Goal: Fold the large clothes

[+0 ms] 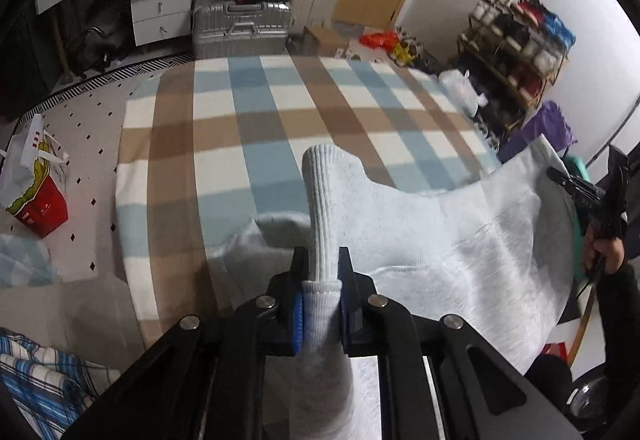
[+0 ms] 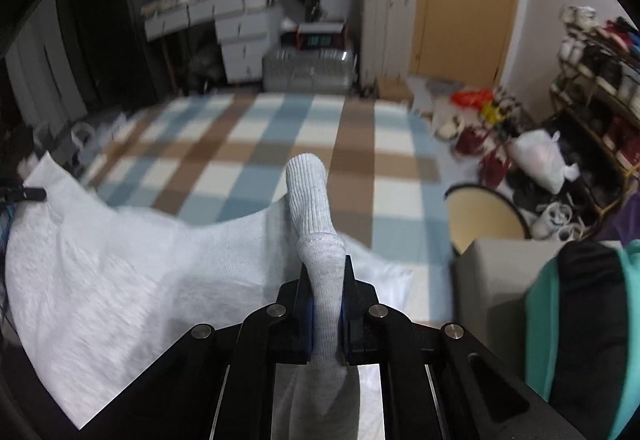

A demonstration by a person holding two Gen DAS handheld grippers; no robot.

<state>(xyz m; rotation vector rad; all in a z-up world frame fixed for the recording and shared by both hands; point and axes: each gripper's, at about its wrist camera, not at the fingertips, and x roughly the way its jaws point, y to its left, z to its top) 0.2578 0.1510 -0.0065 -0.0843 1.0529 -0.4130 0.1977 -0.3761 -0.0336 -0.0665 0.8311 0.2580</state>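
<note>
Garment under handling: a large pale grey sweatshirt point(image 1: 460, 236), held up between the two grippers and hanging in a slack span above a blue, brown and white checked blanket point(image 1: 280, 112) spread over the floor. That blanket lies flat, with a silver suitcase point(image 1: 240, 26) and a white chest of drawers point(image 1: 160, 4) beyond its far edge and a loaded shoe rack point(image 1: 516, 52) against the wall to one side. A red and white paper bag point(image 1: 38, 196) stands on the patterned rug beside the blanket. Left gripper point(image 1: 323, 276) is clamped on a ribbed band of the sweatshirt, which rises upright between its jaws. Right gripper point(image 2: 325, 284) is likewise closed on a ribbed band, standing upright between its jaws. Right-view frame is motion-blurred.
</note>
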